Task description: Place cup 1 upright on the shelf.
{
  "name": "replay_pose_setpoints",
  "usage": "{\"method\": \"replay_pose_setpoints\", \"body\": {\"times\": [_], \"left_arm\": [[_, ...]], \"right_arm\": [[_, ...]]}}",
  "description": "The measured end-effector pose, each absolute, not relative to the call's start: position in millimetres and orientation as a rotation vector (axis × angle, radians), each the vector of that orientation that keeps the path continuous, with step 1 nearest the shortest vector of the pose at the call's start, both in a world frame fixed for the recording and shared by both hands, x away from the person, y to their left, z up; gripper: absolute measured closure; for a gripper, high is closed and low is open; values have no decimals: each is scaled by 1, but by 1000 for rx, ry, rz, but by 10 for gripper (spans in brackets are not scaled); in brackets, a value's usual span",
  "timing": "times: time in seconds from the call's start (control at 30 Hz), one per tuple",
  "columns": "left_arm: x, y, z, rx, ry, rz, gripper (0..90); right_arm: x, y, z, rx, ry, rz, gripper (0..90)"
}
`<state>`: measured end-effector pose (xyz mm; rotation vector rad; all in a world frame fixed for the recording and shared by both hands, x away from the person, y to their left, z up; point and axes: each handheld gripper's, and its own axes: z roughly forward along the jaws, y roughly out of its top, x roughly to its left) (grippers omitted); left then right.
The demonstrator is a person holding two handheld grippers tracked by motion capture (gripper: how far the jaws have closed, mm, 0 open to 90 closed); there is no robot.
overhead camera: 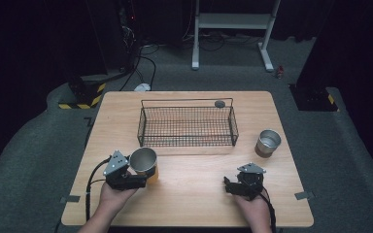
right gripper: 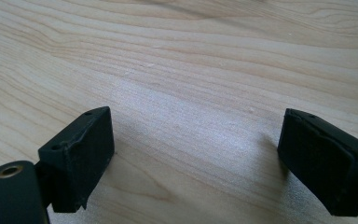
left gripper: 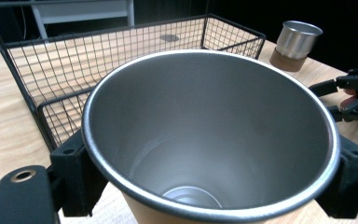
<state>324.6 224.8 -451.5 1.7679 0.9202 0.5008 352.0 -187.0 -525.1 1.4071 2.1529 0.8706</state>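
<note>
The tapered steel cup with an orange-brown sleeve round its lower part stands upright on the wooden bench — mouth open, inside bare and empty. It sits clamped between the left hand-held gripper jaws, just before the black wire basket.

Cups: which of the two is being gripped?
The orange-based cup in front of the basket, clamped by the left gripper; the other cup stands alone.
</note>
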Motion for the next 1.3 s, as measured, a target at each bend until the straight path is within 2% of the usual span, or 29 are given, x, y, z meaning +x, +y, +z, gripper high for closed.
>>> {"method": "replay_pose_setpoints", "body": {"times": [1.3], "left_arm": [[358, 197, -419, 1737, 849, 553, 141]], "right_arm": [[352, -187, -525, 1412, 2147, 871, 111]]}}
